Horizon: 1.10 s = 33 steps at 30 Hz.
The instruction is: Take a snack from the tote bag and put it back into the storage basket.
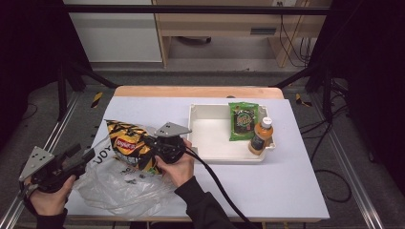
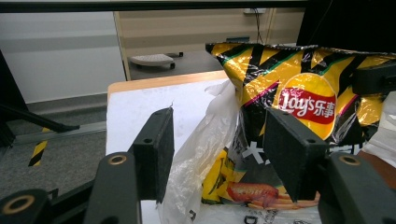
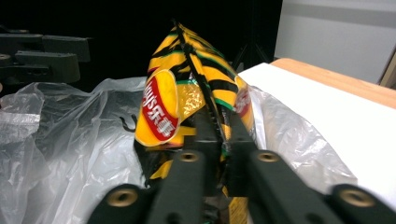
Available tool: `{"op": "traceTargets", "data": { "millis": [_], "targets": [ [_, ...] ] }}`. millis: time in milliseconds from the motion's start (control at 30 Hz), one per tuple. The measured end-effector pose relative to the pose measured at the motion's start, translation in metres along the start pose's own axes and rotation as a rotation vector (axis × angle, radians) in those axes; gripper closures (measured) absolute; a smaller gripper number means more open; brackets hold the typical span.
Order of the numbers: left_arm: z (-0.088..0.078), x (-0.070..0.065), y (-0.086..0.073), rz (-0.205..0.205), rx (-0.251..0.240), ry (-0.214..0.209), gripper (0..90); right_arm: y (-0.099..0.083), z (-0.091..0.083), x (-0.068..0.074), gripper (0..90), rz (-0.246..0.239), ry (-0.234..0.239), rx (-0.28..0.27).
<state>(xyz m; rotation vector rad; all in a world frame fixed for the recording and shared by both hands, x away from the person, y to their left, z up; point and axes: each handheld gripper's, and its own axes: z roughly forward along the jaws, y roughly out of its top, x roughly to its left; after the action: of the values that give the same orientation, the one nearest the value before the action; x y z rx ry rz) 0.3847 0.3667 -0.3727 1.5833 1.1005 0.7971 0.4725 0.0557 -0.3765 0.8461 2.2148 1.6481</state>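
**Crisp bag pinched at the mouth of a clear plastic bag**

A yellow-and-black crisp bag (image 1: 130, 143) is held upright at the left half of the table (image 1: 286, 186), its lower part sunk into the open mouth of a clear plastic bag (image 1: 114, 188). The crisp bag's side seam is pinched between the jaws of the right gripper (image 1: 154, 145), which are pressed together on the foil; in the right gripper view the seam (image 3: 212, 119) is seen running straight up from between the two black jaws. The plastic bag is spread out crumpled on the table's near left corner, and its film is seen rising on both sides of the crisp bag (image 3: 187, 88).

The left gripper (image 1: 83, 155) is held at the table's left edge, just beside the plastic bag. Its jaws are spread apart, with a fold of the clear film (image 2: 201, 154) standing between them; whether the pads touch the film cannot be told.

Well apart, on the right half of the table, a white tray (image 1: 210, 155) is set. A green snack packet (image 1: 242, 121) lies in it, and an orange drink bottle (image 1: 261, 137) stands upright at its right rim.
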Motion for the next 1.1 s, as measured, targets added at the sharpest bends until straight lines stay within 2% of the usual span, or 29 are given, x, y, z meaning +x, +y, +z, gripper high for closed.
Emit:
{"op": "traceTargets", "data": {
  "millis": [167, 333, 500, 700, 867, 1100],
  "targets": [
    [-0.001, 0.001, 0.0, 0.0, -0.003, 0.004, 42.8, 0.001, -0.003, 0.002, 90.0, 0.014, 0.029, 0.0],
    [-0.002, 0.002, 0.0, -0.004, -0.006, 0.006, 42.5, 0.007, -0.012, 0.006, 90.0, 0.015, 0.083, -0.053],
    [-0.001, 0.001, 0.0, 0.002, -0.001, 0.007, 41.5, 0.022, -0.027, 0.012, 90.0, -0.004, 0.121, -0.102],
    [0.0, 0.001, -0.001, -0.003, -0.002, 0.015, 38.7, 0.038, -0.047, 0.019, 90.0, -0.025, 0.147, -0.154],
    [0.002, 0.002, -0.002, -0.006, 0.008, 0.018, 38.0, 0.049, -0.064, 0.023, 90.0, -0.052, 0.15, -0.182],
    [0.005, 0.002, -0.003, -0.004, 0.019, 0.018, 37.6, 0.063, -0.083, 0.024, 90.0, -0.054, 0.164, -0.209]
  ]
}}
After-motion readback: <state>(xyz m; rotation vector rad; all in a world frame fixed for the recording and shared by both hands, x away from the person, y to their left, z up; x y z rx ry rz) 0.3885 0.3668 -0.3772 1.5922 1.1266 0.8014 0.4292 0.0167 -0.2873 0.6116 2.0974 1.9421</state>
